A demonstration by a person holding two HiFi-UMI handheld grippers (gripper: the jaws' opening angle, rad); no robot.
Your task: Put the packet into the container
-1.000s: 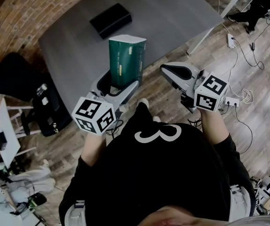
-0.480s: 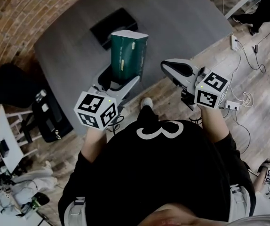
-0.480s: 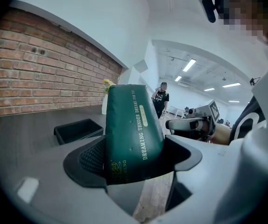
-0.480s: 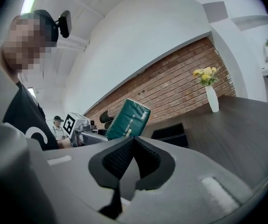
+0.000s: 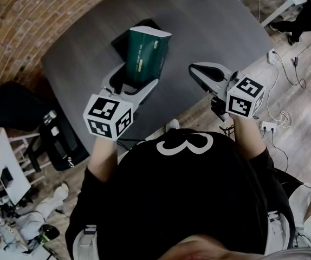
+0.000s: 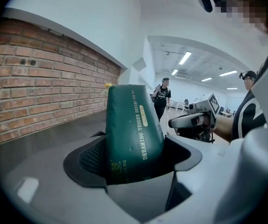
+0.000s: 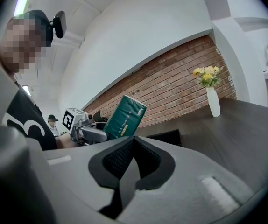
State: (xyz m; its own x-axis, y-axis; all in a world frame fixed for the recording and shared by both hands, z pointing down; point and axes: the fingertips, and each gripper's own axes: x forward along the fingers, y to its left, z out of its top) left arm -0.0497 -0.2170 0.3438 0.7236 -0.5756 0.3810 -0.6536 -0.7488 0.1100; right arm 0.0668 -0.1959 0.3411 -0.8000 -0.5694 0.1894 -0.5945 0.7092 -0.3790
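Two grippers are up over the dark table, and from the head view only the left gripper has work: its jaws pinch the low end of the green packet, which is carried in the air and covers much of the black container lying on the table behind it. The right gripper hangs off to the side, well apart from both. I'd call this the carrying step, with the packet near the container but not yet in it. From the left gripper view, the packet sits deep between the two pads, its long axis running straight out along the jaws, the free end farthest from the gripper and the printed face turned to the camera. From the right gripper view, that gripper's jaws are pressed together on nothing. Beyond them the packet stands tilted, top corner leaning toward the brick wall, above and just left of the open container. A vase of flowers stands farther along the table. The next move, I reckon, calls for bringing the packet over the opening and lowering it before the jaws let go; whether it fits end-on or must be laid flat I cannot tell.
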